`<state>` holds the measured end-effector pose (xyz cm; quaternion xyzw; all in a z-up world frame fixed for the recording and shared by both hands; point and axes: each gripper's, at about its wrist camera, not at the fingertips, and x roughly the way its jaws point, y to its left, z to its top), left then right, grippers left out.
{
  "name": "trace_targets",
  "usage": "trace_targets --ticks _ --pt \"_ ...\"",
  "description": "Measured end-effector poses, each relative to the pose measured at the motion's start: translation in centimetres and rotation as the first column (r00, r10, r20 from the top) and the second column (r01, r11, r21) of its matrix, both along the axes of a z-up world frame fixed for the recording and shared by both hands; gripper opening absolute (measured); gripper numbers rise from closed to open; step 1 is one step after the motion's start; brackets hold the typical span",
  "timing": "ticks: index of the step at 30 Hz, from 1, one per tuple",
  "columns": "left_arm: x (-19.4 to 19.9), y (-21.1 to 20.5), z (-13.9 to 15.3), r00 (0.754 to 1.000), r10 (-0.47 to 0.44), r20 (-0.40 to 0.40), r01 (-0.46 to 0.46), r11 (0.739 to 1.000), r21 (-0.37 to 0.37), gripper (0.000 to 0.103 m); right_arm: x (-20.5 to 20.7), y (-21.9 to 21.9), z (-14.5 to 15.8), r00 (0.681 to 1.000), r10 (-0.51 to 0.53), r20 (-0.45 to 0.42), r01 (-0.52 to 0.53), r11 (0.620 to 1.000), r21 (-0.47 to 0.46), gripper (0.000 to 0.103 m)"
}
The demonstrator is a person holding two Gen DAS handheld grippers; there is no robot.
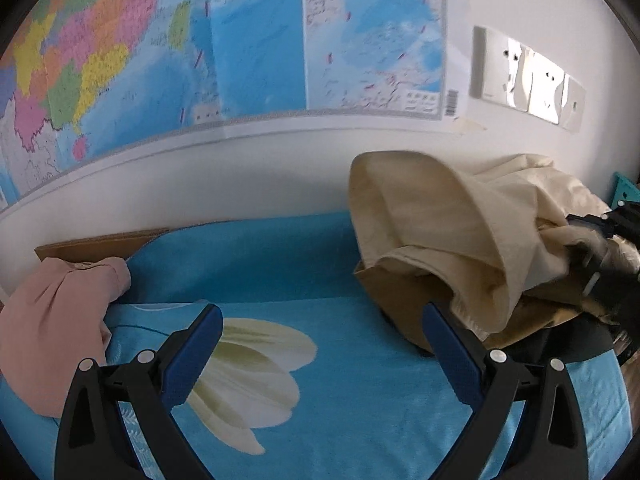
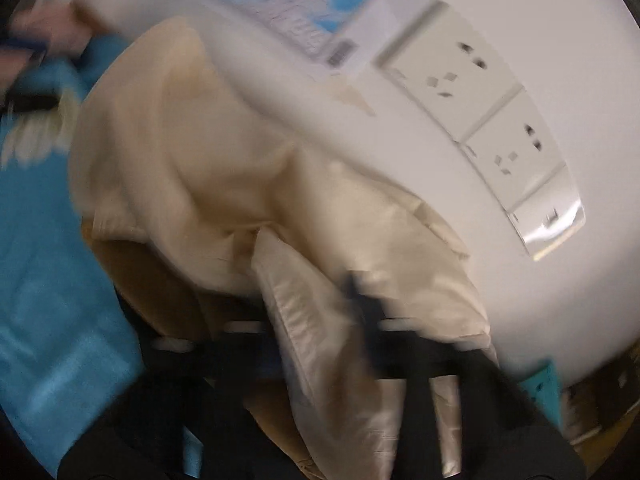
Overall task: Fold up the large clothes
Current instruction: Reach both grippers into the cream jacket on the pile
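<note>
While cloth hangs bunched: notes per view below.

Left wrist view, left gripper (image 1: 322, 322): jaws spread wide, holding nothing, poised over the bed (image 1: 320, 420) with its blue flower blanket.
Left wrist view, garment (image 1: 448, 232): cream, large, lifted in a bunch at the right above a brown heap (image 1: 396, 300); well clear of the left jaws.
Left wrist view, right gripper (image 1: 592, 256): dark and blurred at the far right edge, buried in the cream cloth.
Left wrist view, pink cloth (image 1: 52, 332): crumpled at the left on the bed, untouched.
Left wrist view, writing: map (image 1: 224, 40) on the wall with a barcode at its corner; print too small to read.

Right wrist view, right gripper (image 2: 360, 320): heavily blurred; seemingly pinching a fold of the garment (image 2: 200, 160), though not certain.
Right wrist view, sockets (image 2: 480, 120): white wall plates, no readable marking.

Step in hand, judged: raising the garment to spread it out.
Doing it well: take a free edge or corner with the left jaws, pull both grips apart, lay flat on the open blanket, away from the pink cloth.
</note>
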<state>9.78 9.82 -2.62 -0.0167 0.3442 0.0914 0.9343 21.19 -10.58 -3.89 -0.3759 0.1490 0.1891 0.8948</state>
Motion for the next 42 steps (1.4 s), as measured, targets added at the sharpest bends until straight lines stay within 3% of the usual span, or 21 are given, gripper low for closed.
trace_targets --ticks 4,5,7,8,10,12,14,15,17,21,24,26,28,31,33,36,38,42 --pt "0.8 0.8 -0.7 1.000 -0.013 0.004 0.013 1.000 0.020 0.096 -1.5 -4.7 6.7 0.999 0.040 -0.014 -0.034 0.956 0.292 0.005" --pt "1.0 0.8 -0.8 1.000 -0.015 0.008 0.015 0.999 0.032 0.096 -2.1 -7.0 9.0 0.999 0.050 -0.017 -0.039 0.913 0.405 0.005" --pt "1.7 0.8 -1.2 1.000 -0.030 0.010 0.029 0.998 0.051 0.096 -2.5 -9.9 12.3 0.998 0.051 -0.027 -0.028 0.838 0.546 0.005" --pt "2.0 0.8 -1.3 0.999 -0.041 0.010 0.040 0.998 0.050 0.096 -2.4 -10.4 13.3 0.998 0.048 -0.040 -0.017 0.824 0.567 0.006" --pt "2.7 0.4 -1.5 0.997 -0.079 0.018 0.078 0.996 0.046 0.096 -2.1 -10.8 13.4 0.996 0.037 -0.082 0.011 0.857 0.514 0.016" --pt "3.5 -0.3 -1.6 0.995 -0.098 0.023 0.096 0.993 0.067 0.096 -2.4 -9.7 12.1 0.995 0.039 -0.089 0.000 0.916 0.401 0.024" --pt "4.9 -0.9 -2.1 0.995 -0.100 0.004 0.099 0.991 0.092 0.096 -3.1 -7.8 10.4 0.996 0.035 -0.082 -0.014 0.970 0.243 0.049" --pt "5.4 -1.0 -2.3 0.995 -0.098 0.000 0.097 0.990 0.098 0.096 -3.3 -6.8 9.4 0.997 0.026 -0.067 -0.013 0.982 0.187 0.072" --pt "6.0 -1.0 -2.5 0.996 -0.091 -0.002 0.091 0.991 0.094 0.096 -4.8 -5.0 7.5 0.999 0.054 -0.001 -0.054 0.997 0.051 0.079" --pt "6.5 -0.2 -2.6 0.996 -0.087 -0.003 0.087 0.995 0.056 0.096 -6.6 -1.9 4.4 0.991 0.132 0.006 -0.130 0.981 -0.145 0.087" --pt "6.7 0.3 -2.8 0.996 -0.090 -0.003 0.090 0.995 0.050 0.096 -7.4 0.5 0.6 0.984 0.173 0.033 -0.152 0.931 -0.332 0.092" --pt "6.8 0.7 -3.0 0.996 -0.091 -0.003 0.091 0.995 0.051 0.096 -7.4 1.7 -1.7 0.982 0.179 0.067 -0.137 0.904 -0.406 0.091" --pt "6.4 1.2 -3.0 0.996 -0.092 -0.003 0.092 0.995 0.049 0.096 -8.2 1.0 -1.8 0.982 0.174 0.073 -0.130 0.905 -0.406 0.089" --pt "6.4 1.5 -2.6 0.996 -0.090 -0.002 0.090 0.996 0.028 0.096 -10.5 -0.8 0.1 0.984 0.167 0.070 -0.142 0.952 -0.270 0.090" --pt "6.5 1.9 -2.6 0.996 -0.095 -0.001 0.095 0.995 0.015 0.096 -11.8 -1.8 0.0 0.980 0.198 0.006 -0.192 0.955 -0.225 0.094" --pt "6.2 1.5 -2.4 0.996 -0.094 -0.004 0.094 0.995 0.012 0.096 -13.4 -1.7 -2.1 0.978 0.199 0.067 -0.173 0.944 -0.283 0.095" --pt "6.3 1.6 -2.4 0.996 -0.089 -0.007 0.089 0.996 -0.002 0.096 -13.8 -1.2 -3.0 0.969 0.230 0.090 -0.198 0.942 -0.272 0.097" --pt "5.9 1.8 -2.3 0.996 -0.084 -0.010 0.084 0.996 -0.008 0.096 -11.7 1.8 -5.9 0.960 0.203 0.192 -0.135 0.938 -0.318 0.097"
